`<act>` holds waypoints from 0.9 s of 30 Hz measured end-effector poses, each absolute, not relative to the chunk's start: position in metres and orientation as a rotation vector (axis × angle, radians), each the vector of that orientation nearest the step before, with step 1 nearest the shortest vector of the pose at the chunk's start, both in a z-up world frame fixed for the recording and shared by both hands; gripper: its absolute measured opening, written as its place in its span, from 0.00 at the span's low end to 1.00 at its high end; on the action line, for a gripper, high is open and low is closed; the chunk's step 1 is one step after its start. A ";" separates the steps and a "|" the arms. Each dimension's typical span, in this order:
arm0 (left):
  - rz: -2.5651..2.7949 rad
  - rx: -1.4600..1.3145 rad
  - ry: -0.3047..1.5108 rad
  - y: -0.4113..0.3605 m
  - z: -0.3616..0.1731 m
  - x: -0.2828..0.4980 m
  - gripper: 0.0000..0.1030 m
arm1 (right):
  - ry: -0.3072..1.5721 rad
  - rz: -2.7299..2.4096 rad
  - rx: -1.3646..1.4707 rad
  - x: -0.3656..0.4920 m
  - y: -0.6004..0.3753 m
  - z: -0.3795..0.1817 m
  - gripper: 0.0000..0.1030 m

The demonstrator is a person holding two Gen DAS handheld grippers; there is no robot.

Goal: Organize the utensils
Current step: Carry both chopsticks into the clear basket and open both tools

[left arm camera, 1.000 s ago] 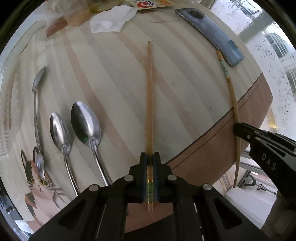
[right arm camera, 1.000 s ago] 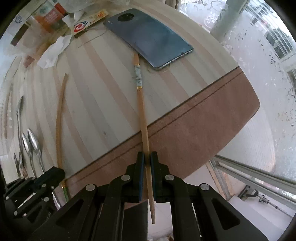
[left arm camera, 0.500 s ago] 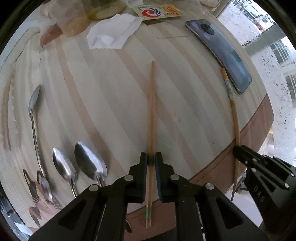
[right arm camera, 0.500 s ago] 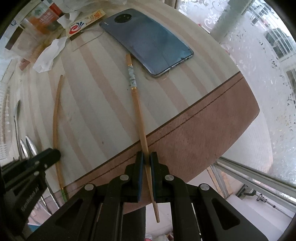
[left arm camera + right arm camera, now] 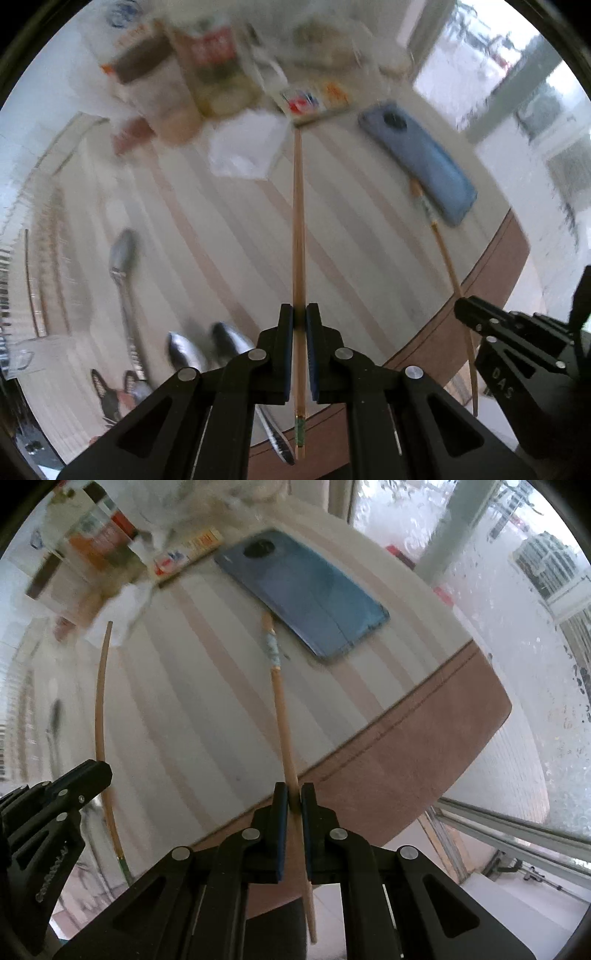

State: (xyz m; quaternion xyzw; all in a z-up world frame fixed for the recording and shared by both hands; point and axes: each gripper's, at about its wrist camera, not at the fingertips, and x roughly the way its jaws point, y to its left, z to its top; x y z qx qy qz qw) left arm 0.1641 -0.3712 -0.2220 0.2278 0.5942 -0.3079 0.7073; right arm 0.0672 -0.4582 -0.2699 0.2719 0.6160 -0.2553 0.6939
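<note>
Both chopsticks have tilted up; left hand-held gripper [image 5: 299, 317] clamps one chopstick [image 5: 297, 229], right hand-held gripper [image 5: 291, 797] another [image 5: 282, 716].

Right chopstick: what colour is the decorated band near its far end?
Pale blue-white patterned band on the tan chopstick; clearest in the right wrist view.

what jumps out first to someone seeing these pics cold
First, the two long wooden chopsticks: the left gripper is shut on one plain chopstick, the right gripper on a chopstick with a pale patterned band. Next, the blue smartphone lying face down on the striped round table, just beyond the banded chopstick's far end. Shiny metal spoons lie at the table's left.
</note>
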 end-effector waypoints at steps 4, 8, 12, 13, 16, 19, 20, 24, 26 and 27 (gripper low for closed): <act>-0.665 0.444 1.256 -0.332 -0.183 0.179 0.04 | 1.323 -0.547 0.590 0.082 -0.451 -0.244 0.06; -0.625 0.383 1.202 -0.293 -0.148 0.212 0.04 | 1.264 -0.517 0.583 0.097 -0.441 -0.212 0.06; -0.571 0.316 1.164 -0.250 -0.122 0.241 0.04 | 1.197 -0.464 0.575 0.121 -0.434 -0.176 0.06; -0.558 0.303 1.160 -0.242 -0.116 0.246 0.04 | 1.178 -0.444 0.570 0.129 -0.429 -0.167 0.06; -0.499 0.240 1.149 -0.206 -0.095 0.264 0.04 | 1.138 -0.380 0.570 0.151 -0.416 -0.149 0.06; -0.435 0.180 1.144 -0.168 -0.082 0.280 0.04 | 1.108 -0.278 0.585 0.183 -0.390 -0.132 0.06; -0.404 0.153 1.146 -0.150 -0.078 0.288 0.04 | 1.104 -0.240 0.593 0.198 -0.380 -0.130 0.06; -0.306 0.078 1.163 -0.099 -0.076 0.313 0.04 | 1.093 -0.106 0.617 0.246 -0.338 -0.121 0.06; -0.264 0.033 1.182 -0.072 -0.077 0.327 0.04 | 1.095 -0.053 0.613 0.269 -0.316 -0.120 0.06; -0.250 0.018 1.192 -0.064 -0.080 0.333 0.04 | 1.097 -0.026 0.613 0.283 -0.302 -0.121 0.06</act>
